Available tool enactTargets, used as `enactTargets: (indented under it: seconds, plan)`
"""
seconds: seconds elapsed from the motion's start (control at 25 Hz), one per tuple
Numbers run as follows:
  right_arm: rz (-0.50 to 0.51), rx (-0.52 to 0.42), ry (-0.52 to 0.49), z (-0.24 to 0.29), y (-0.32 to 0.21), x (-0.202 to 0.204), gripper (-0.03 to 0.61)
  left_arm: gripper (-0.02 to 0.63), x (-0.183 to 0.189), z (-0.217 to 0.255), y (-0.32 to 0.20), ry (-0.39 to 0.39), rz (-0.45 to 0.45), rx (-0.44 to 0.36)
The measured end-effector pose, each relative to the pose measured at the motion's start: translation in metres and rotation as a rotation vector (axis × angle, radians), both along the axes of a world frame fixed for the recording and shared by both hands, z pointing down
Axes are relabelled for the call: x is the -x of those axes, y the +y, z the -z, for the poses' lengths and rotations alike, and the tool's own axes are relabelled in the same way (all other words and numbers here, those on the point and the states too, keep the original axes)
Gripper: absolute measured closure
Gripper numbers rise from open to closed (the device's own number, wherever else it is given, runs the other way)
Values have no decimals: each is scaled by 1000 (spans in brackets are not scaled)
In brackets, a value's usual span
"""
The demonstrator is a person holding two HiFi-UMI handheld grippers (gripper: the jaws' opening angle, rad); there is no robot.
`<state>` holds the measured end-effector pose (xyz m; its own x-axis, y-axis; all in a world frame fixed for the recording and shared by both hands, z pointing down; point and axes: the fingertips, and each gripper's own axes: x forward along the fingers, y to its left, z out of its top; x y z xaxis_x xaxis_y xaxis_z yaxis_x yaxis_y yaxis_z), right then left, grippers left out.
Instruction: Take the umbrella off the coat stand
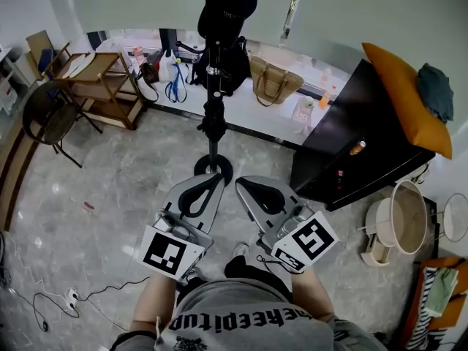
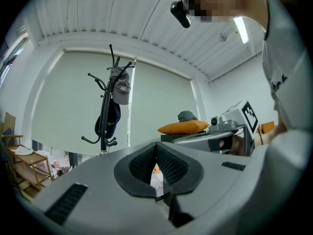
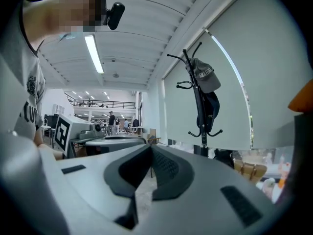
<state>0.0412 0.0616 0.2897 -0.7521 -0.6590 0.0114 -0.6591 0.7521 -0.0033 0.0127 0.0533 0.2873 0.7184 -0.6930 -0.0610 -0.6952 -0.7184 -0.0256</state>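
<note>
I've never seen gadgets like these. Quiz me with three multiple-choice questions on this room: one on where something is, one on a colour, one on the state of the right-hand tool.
1. Where does the orange cushion lie?
A) on the floor
B) on the black cabinet
C) on a wooden chair

2. What colour is the cap at the top of the coat stand?
A) red
B) yellow
C) grey

3. How do the jaws of the right gripper stand?
A) shut, with nothing between them
B) wide open
C) clamped on a bag

Answers:
1. B: the cushion rests on the cabinet's top, at the head view's right.
2. C: the right gripper view shows it grey.
3. A: its pads meet and hold nothing.
</note>
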Motion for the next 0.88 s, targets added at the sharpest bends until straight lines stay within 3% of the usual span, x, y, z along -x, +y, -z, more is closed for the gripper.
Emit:
enactTargets:
  seconds: [0.88]
  plan:
    - [110,2,-41,-3,-42,-58,568,598,-58,5,-37,-11,101,-11]
